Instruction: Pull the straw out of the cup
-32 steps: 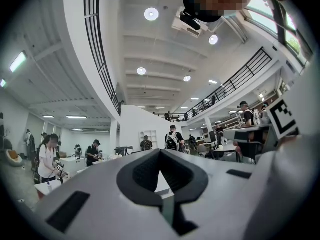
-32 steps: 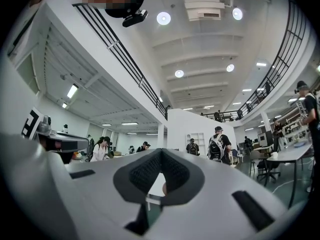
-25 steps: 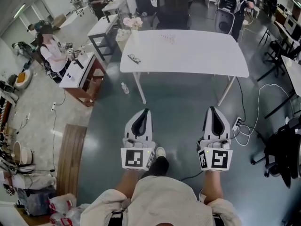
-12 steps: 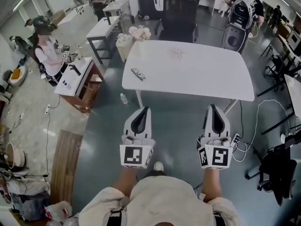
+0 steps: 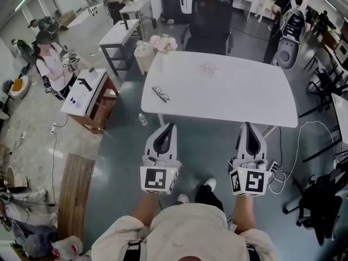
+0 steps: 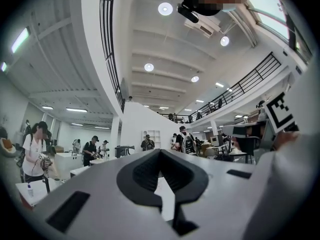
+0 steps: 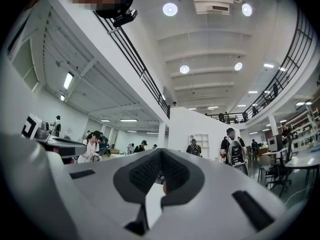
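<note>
A white table (image 5: 255, 99) stands on the grey floor ahead. A pair of glasses (image 5: 161, 94) lies near its left edge, and pink flowers (image 5: 161, 42) sit at its far left corner. A black office chair (image 5: 205, 18) stands behind it. A water bottle (image 5: 142, 118) stands on the floor near the table's left leg. Cables (image 5: 288, 162) coil on the right, and a person in a white shirt (image 5: 51, 64) stands far left.

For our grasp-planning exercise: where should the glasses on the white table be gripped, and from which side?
Probably at the bridge between the lenses of the glasses, coming down from above. They seem to lie low on the table near its left front corner, offering little to pinch from the side. Finer detail is too small to tell.
</note>
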Demonstrator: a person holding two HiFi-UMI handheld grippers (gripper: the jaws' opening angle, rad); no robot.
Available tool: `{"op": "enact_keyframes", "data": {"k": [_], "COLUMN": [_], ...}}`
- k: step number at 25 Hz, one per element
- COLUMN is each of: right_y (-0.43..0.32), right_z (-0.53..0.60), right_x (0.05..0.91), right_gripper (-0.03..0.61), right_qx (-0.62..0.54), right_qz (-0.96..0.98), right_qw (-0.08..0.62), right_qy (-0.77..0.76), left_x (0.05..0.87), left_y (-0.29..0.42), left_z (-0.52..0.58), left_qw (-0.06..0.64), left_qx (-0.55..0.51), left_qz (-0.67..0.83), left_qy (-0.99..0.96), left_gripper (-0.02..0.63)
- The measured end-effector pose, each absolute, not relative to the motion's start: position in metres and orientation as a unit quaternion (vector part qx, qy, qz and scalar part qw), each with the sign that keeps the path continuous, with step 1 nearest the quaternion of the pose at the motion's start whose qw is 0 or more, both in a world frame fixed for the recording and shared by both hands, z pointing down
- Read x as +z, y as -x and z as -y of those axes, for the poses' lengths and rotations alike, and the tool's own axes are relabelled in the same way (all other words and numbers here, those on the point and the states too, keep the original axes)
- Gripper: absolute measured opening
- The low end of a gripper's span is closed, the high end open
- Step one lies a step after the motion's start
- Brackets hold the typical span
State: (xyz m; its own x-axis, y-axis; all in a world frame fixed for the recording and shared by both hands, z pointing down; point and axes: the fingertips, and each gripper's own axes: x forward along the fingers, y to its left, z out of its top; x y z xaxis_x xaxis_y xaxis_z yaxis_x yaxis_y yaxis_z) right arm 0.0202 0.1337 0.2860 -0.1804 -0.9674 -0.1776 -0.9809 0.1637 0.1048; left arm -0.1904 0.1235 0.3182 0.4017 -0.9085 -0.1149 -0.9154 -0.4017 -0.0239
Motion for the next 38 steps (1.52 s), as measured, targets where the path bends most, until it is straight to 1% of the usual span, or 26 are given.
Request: {"op": "enact_keyframes", "data": {"k": [3,8,19,26,33,38], "right_y": [-0.029,-0.06,-0.156,-0.215,-0.232,-0.224], "right_z": [-0.112,-0.056,0.083,0.151,0.193,0.222], "right_x": [0.287,0.299,0.305,0.307,0.316,0.33], "right_gripper": [0.0,0.0,0.0,0.0,0.0,0.002], "right_qx": [0.11,0.102,0.088,0.067,0.049,0.038], "right_qz": [-0.759,-0.758,-0.766,-0.774,-0.783,-0.793], "right_qw": [0.046,0.041,0.04,0.06,0.066,0.052], "right_qy": [0.64,0.643,0.636,0.626,0.616,0.605], "left_x": [0.322,0.323,0.313,0.304,0.312,0.326], "left_y": [0.185,0.159,0.059,0.001,-0.021,-0.016], "left_z": [-0.098,-0.046,0.084,0.147,0.182,0.21], "left_qw": [0.059,0.068,0.073,0.087,0.085,0.069], "left_qx": [0.027,0.017,0.0,0.005,-0.012,-0.02], "left_qz": [-0.548,-0.552,-0.561,-0.567,-0.576,-0.584], "left_qy": [0.834,0.831,0.824,0.819,0.813,0.809], "left_gripper": [0.003,0.003,0.003,0.003,0.003,0.003]}}
